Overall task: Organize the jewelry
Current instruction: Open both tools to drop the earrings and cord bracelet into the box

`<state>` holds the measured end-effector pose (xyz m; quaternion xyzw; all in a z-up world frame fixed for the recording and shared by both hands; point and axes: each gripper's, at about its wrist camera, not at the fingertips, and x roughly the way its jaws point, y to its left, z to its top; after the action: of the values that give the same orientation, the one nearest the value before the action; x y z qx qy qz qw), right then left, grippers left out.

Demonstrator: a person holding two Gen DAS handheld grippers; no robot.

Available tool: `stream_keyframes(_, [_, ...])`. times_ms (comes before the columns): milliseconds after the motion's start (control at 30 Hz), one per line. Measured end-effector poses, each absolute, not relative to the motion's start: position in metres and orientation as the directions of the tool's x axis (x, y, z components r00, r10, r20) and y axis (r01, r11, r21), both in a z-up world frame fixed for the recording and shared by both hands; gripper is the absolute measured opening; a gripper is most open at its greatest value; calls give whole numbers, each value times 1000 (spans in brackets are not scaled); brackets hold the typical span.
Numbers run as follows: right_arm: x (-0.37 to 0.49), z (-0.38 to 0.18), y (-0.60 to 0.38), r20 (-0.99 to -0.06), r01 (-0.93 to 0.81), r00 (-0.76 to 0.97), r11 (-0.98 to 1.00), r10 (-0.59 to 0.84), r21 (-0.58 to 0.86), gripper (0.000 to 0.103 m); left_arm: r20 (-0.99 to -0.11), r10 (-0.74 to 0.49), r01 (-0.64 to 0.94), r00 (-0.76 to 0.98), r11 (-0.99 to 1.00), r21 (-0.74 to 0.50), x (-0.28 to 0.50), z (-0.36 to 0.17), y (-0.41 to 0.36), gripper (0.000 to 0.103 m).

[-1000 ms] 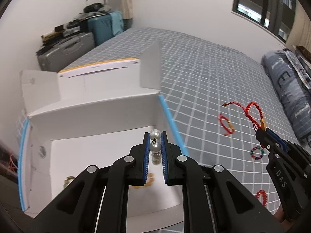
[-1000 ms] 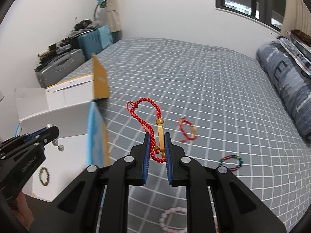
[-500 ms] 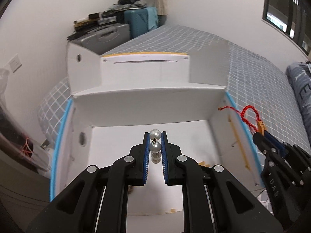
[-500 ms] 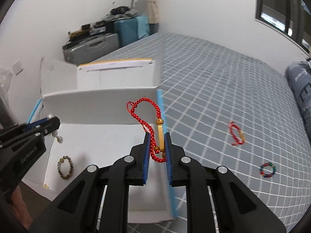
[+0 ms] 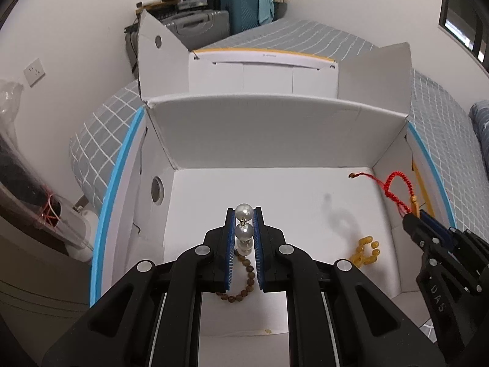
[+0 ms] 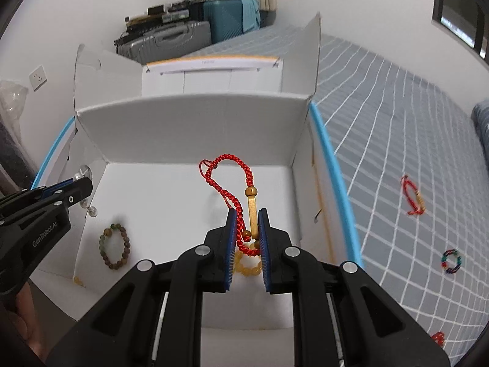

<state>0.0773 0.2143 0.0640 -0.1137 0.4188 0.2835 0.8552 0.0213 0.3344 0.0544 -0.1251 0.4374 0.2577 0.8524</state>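
My left gripper (image 5: 243,214) is shut on a pearl strand (image 5: 244,230) and holds it above the floor of an open white box (image 5: 275,128). My right gripper (image 6: 247,214) is shut on a red braided bracelet (image 6: 227,194) with a gold bar (image 6: 253,214), also over the box; it shows at the right of the left wrist view (image 5: 397,195). A brown bead bracelet (image 6: 114,249) and a yellow bead bracelet (image 5: 366,249) lie on the box floor. The left gripper (image 6: 82,183) shows at the left of the right wrist view.
The box (image 6: 189,116) stands on a grey checked bed (image 6: 397,116) with its flaps up. On the bed right of the box lie a red bracelet (image 6: 414,197), a multicoloured bead bracelet (image 6: 451,262) and another red piece (image 6: 437,338). Suitcases (image 5: 195,27) stand behind.
Both grippers have swung left from over the bed to over the open box, each still holding its piece. The right gripper now hangs the red bracelet inside the box.
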Motion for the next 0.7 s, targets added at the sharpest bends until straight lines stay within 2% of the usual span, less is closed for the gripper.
stream_keyframes(400, [77,40,233,-823,-592,455,806,339,6,14,-851,304,-551,429,834,21,29,34,343,12])
stream_keyframes(567, [74,40,235,-820,-598,460,802,342,-1,21,-851,301,-554,430,832,15,28,34,345,14])
stream_keyframes(667, [73,43,235,-813,-598,468,801,346,-4,28,-847,305,-557,435,830,13,26,37,344,27])
stream_keyframes(700, [72,45,235,-810,-602,470,799,352,-2,33,-844,308,-559,439,829,12,25,39,342,33])
